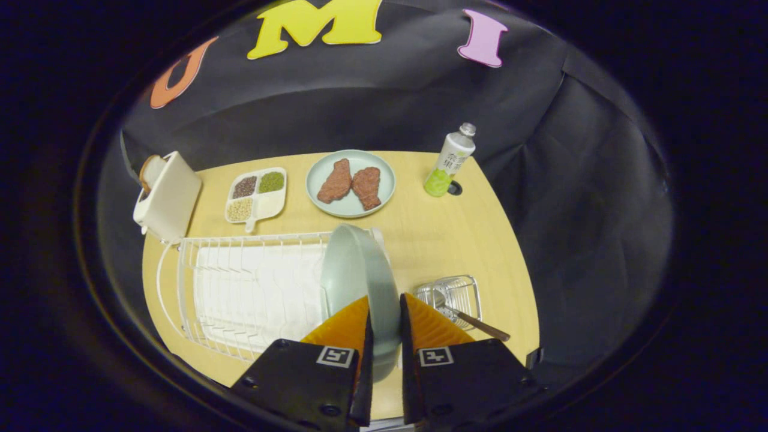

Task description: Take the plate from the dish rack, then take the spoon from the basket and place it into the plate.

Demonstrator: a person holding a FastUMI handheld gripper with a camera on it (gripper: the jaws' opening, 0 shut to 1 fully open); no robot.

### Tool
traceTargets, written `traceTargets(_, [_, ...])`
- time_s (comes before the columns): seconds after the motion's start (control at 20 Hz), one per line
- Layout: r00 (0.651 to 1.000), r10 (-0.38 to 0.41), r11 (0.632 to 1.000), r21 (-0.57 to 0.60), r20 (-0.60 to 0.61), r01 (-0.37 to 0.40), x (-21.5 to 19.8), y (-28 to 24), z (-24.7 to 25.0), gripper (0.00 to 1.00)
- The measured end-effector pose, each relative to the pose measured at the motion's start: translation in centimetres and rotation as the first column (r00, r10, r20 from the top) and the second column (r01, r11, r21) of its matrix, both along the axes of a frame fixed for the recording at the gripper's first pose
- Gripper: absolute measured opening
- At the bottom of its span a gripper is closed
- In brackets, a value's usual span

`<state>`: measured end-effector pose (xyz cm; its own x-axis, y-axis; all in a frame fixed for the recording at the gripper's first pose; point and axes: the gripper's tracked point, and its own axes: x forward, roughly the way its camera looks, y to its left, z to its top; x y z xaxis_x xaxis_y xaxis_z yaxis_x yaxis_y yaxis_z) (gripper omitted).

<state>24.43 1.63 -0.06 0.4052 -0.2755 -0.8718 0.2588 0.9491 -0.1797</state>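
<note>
A pale green plate (358, 273) stands on edge at the right end of the white wire dish rack (240, 288). Its near rim runs down between my two fingers, and my gripper (384, 309) is shut on that rim. To the right of the fingers sits a small wire basket (457, 295). A spoon (474, 321) lies in it, its bowl inside and its dark brown handle sticking out toward the table's near right edge.
Beyond the rack lie a divided tray of beans and grains (257, 193), a pale plate with two pieces of meat (351, 183), and a bottle with green drink (450, 161). A white toaster holding bread (168, 195) stands at the far left. Bare wood lies between rack, basket and bottle.
</note>
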Motion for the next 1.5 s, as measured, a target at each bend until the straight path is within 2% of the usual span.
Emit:
traceTargets(0.15, [1.000,-0.019,0.996,-0.086,0.015,0.020,-0.5,-0.3,0.7,0.25])
traceTargets(0.35, [0.999,-0.004,0.989,-0.148,0.032,0.009,-1.0,0.1,1.2,0.21])
traceTargets(0.6, [0.999,-0.020,0.990,-0.136,0.044,0.026,-2.1,-0.1,1.4,0.20])
traceTargets(1.1, [0.997,-0.005,0.968,-0.251,0.074,0.023,-2.1,0.6,2.1,0.20])
traceTargets(1.3, [0.994,0.032,0.921,-0.389,0.105,0.011,-1.8,0.3,5.1,0.19])
traceTargets(1.4, [0.993,0.052,0.917,-0.399,0.105,-0.005,-2.4,1.5,5.6,0.18])
traceTargets(1.5, [0.991,0.040,0.915,-0.402,0.129,0.015,-3.3,1.7,6.0,0.17])
